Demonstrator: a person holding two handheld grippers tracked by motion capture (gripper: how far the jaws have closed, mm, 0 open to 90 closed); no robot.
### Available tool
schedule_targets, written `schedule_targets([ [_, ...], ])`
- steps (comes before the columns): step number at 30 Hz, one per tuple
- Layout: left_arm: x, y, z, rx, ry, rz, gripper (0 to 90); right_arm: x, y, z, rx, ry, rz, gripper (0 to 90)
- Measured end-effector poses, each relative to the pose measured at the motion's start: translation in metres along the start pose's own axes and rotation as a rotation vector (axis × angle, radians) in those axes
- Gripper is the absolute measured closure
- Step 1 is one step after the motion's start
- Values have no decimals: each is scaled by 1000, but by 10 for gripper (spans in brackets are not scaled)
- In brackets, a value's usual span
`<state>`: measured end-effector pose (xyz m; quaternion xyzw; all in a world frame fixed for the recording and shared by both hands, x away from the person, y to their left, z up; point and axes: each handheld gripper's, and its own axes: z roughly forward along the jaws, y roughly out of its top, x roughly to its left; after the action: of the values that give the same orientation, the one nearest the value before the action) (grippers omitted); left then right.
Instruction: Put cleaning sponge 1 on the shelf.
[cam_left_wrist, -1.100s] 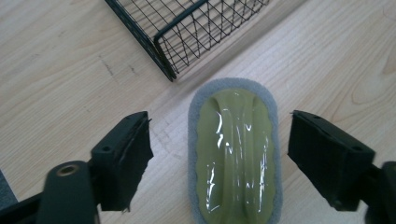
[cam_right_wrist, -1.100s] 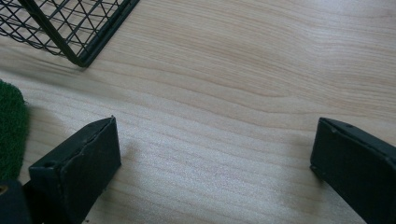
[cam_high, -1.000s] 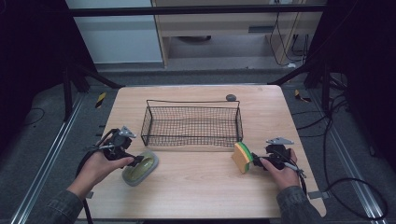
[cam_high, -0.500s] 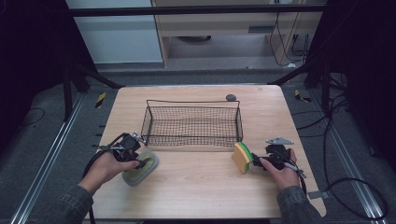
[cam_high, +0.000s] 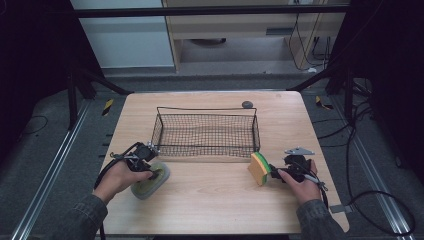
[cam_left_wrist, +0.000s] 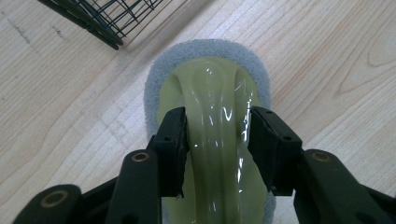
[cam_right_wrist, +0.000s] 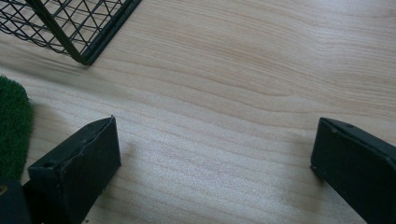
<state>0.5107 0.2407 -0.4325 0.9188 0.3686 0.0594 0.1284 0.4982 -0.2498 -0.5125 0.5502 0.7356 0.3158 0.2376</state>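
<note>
A scrubber (cam_high: 150, 181) with a grey pad and a glossy pale green handle (cam_left_wrist: 217, 93) lies on the table's front left. My left gripper (cam_high: 152, 172) sits over it. Its jaws have just been closing, and now both pads (cam_left_wrist: 177, 135) press the sides of the handle. A yellow and green sponge (cam_high: 260, 168) stands on edge at the front right. My right gripper (cam_high: 274, 172) is just to its right, low over the wood. In the right gripper view this gripper (cam_right_wrist: 217, 126) is wide open with bare wood between the jaws and the sponge's green face (cam_right_wrist: 14, 126) at the left edge.
A black wire basket (cam_high: 206, 150) stands in the middle of the wooden table (cam_high: 215, 200), close behind both grippers. A small dark round object (cam_high: 246, 104) lies behind the basket near the far edge. Bare wood stretches between the two hands.
My left gripper has come down and to the right onto the scrubber, and its jaws have closed around the handle. The right gripper and the sponge have kept still.
</note>
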Motion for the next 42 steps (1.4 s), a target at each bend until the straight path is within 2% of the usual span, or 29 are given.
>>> schedule_targets([
  [9, 1, 1, 1, 16, -5, -6, 629, 0, 0, 0, -1, 4, 0, 17],
  [11, 2, 0, 1, 14, -12, -3, 689, 0, 0, 0, -1, 4, -1, 17],
  [15, 1, -2, -1, 4, -8, 5, 696, 0, 0, 0, -2, 2, -6, 17],
  [17, 0, -6, -5, -24, -8, 12, 697, 0, 0, 0, -2, 2, -6, 17],
  [20, -1, -7, -10, -48, 1, 31, 699, 0, 0, 0, -3, 2, -5, 17],
  [22, -4, -9, -18, -87, 19, 56, 699, 0, 0, 0, -2, 2, -5, 17],
  [26, -8, -9, -27, -118, 41, 83, 700, 0, 0, 0, -2, 2, -6, 17],
  [27, -11, -8, -33, -135, 54, 102, 700, 0, 0, 0, -1, 1, -8, 16],
  [30, -14, -7, -39, -151, 64, 116, 700, 0, 0, 0, -2, 2, -6, 16],
  [34, -17, -4, -50, -177, 99, 148, 700, 0, 0, 0, 0, 3, -1, 14],
  [42, -19, 9, -64, -181, 145, 213, 699, 0, 0, 0, -1, 1, -6, 13],
])
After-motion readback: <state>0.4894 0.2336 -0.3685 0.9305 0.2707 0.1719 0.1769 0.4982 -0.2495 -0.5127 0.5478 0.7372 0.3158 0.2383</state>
